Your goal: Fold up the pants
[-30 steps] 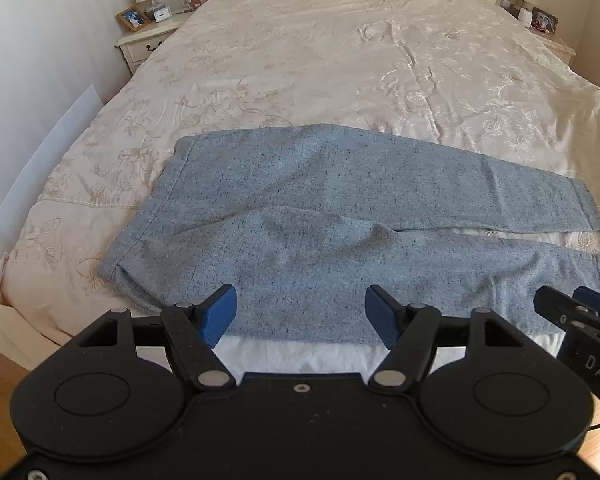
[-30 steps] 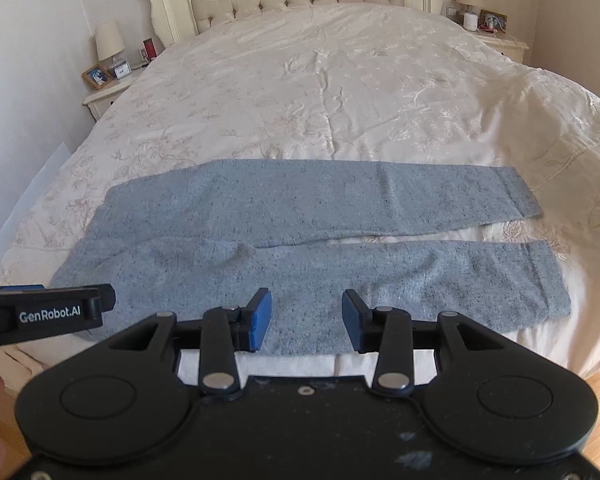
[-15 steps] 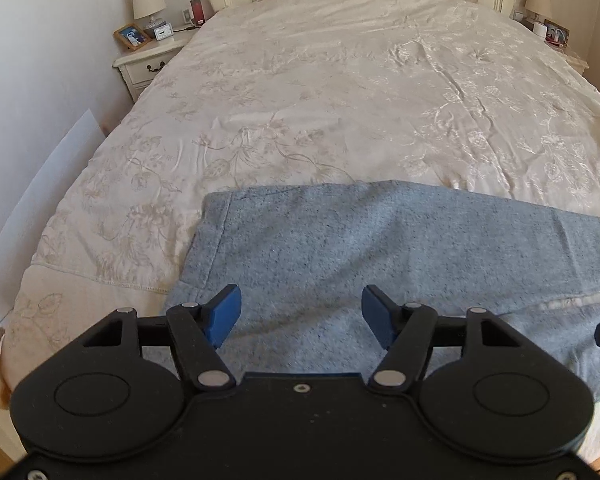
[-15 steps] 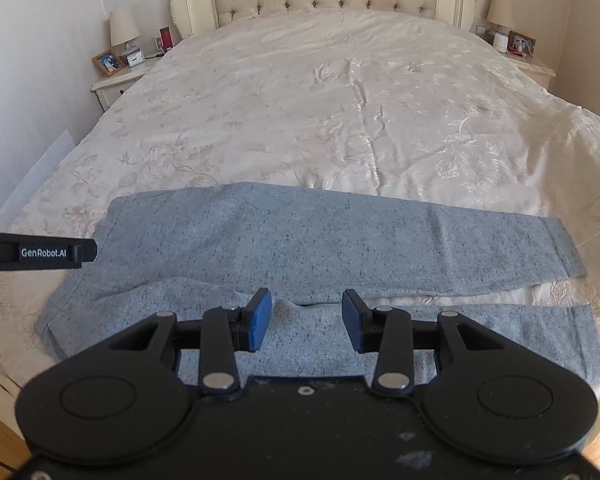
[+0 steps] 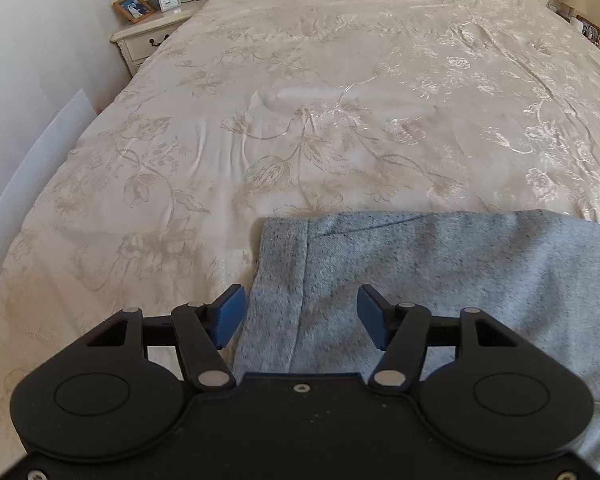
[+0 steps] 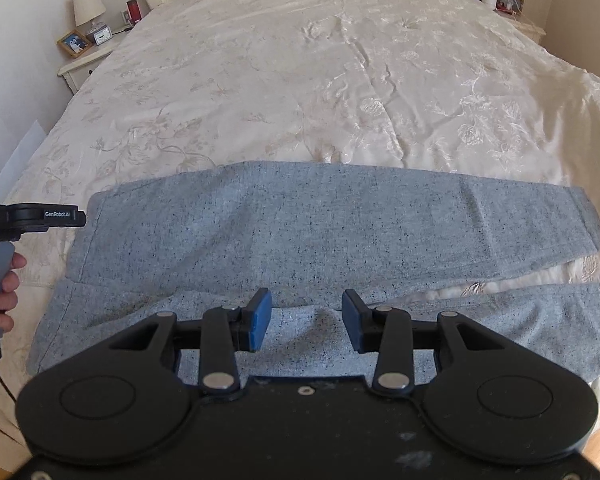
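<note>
Grey-blue speckled pants (image 6: 300, 224) lie flat across the near part of the bed, waistband to the left, two legs running right with a gap between them. My left gripper (image 5: 300, 314) is open, hovering over the waistband's far corner (image 5: 284, 240); it also shows at the left edge of the right wrist view (image 6: 52, 216). My right gripper (image 6: 306, 320) is open and empty, low over the crotch area where the legs split.
The cream floral bedspread (image 6: 320, 72) covers the bed beyond the pants. A nightstand (image 5: 148, 36) with a lamp, photo frame and clock stands far left; another nightstand (image 6: 516, 16) stands far right. A white wall (image 5: 40, 40) runs along the left.
Both grippers moved forward and lower over the pants. The left went toward the waistband's far corner, the right toward the crotch. Both stayed open.
</note>
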Motion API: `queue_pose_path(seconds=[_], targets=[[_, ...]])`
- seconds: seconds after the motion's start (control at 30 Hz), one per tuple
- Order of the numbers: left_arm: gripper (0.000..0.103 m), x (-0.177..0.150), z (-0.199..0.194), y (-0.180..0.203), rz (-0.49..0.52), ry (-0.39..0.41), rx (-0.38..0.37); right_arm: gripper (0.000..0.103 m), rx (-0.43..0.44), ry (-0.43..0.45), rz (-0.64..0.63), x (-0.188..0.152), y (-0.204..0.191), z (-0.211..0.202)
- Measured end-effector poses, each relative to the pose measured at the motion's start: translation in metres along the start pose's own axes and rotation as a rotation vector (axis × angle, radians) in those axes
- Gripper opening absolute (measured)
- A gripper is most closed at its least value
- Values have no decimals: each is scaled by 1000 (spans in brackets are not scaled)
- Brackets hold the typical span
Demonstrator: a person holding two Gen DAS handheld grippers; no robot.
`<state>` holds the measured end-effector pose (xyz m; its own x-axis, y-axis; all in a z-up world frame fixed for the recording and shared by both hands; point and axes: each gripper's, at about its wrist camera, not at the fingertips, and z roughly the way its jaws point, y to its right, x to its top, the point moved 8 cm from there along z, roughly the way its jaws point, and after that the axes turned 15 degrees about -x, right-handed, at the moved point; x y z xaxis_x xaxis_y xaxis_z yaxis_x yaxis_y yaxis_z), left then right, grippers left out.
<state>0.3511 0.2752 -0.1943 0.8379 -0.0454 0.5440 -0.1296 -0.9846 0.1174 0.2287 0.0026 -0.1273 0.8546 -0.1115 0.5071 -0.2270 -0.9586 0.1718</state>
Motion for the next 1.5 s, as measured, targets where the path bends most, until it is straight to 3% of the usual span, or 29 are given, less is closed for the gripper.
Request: queue_pose_path(seconds=[0.17, 0.33, 0.5, 0.63, 0.67, 0.7, 0.73, 0.83, 0.87, 1.13, 1.2, 1.3, 1.4, 1.5], targets=[[65, 19, 36, -26, 20, 22, 22, 42, -27, -19, -2, 10, -15, 10], [66, 3, 81, -41, 20, -100, -77, 42, -19, -55, 3, 15, -35, 19], [72, -10, 80, -38, 83, -51, -117, 42, -10, -85, -16, 16, -54, 28], [75, -12, 87, -44, 46, -53, -154, 42, -1, -102, -23, 16, -64, 32], [71, -11, 86, -43, 25, -54, -170, 42, -1, -106, -25, 16, -66, 33], [52, -10, 84, -41, 15, -49, -201, 42, -1, -110, -27, 16, -68, 34], [41, -7, 84, -37, 11, -51, -255, 42, 0, -114, -28, 16, -70, 34], [12, -1, 77, -29, 66, -24, -189, 42, 4, -125, -38, 15, -75, 37], [8, 2, 73, -29, 94, -4, -140, 42, 6, -127, -42, 15, -77, 38], [11, 28, 50, -42, 86, 101, -67, 42, -6, -79, -95, 32, -81, 55], [8, 33, 51, -49, 93, 123, 19, 42, -14, -64, -108, 39, -79, 64], [8, 33, 65, -62, 28, 69, 19, 42, -21, -42, -128, 48, -77, 77], [12, 30, 69, -49, 133, 29, 68, 42, -16, -25, -143, 54, -75, 91], [15, 28, 57, -46, 143, 27, 125, 42, -16, -18, -170, 57, -73, 109]])
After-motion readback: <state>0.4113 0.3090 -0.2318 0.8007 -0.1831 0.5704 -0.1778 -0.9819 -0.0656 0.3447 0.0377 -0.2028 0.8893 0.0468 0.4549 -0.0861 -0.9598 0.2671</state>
